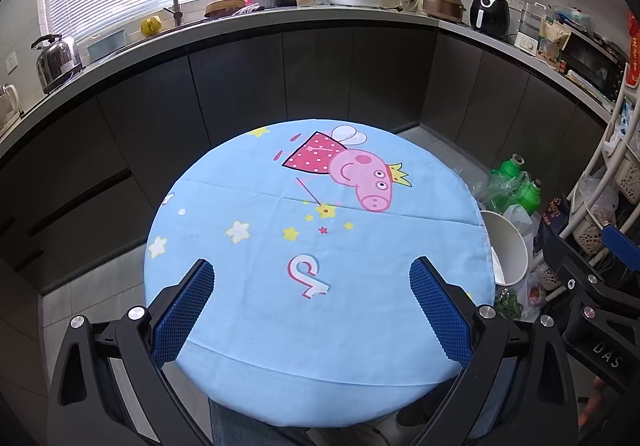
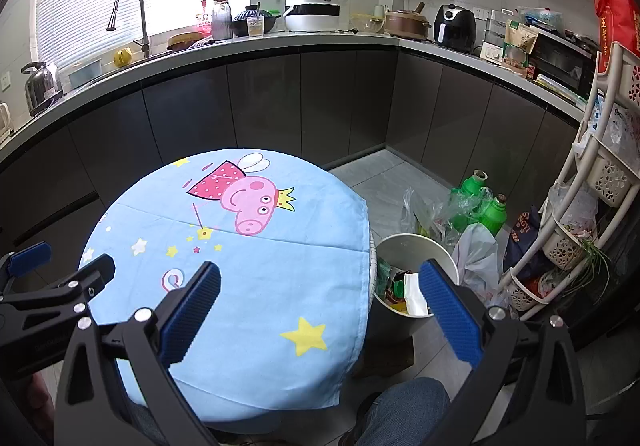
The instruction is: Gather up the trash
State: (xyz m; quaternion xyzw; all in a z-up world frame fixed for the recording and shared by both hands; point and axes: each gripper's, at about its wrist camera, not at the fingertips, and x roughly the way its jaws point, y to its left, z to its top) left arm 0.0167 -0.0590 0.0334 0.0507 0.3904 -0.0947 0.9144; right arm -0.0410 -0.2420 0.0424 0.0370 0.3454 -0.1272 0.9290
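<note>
A round table with a light blue cartoon-pig cloth (image 1: 280, 286) fills the middle; it also shows in the right wrist view (image 2: 248, 286). A white bin (image 2: 404, 246) stands on the floor at the table's right edge, holding paper and plastic trash (image 2: 412, 290); its rim shows in the left wrist view (image 1: 508, 246). My left gripper (image 1: 312, 270) is open and empty above the table's near half. My right gripper (image 2: 320, 274) is open and empty over the table's right edge, beside the bin. The left gripper (image 2: 60, 266) also shows at the left of the right wrist view.
Green plastic bottles (image 2: 484, 202) and plastic bags (image 2: 476, 250) lie on the floor behind the bin. A white basket rack (image 2: 592, 182) stands at the right. A dark cabinet run with a cluttered counter (image 1: 320, 18) curves behind the table. My knee (image 2: 404, 402) is below.
</note>
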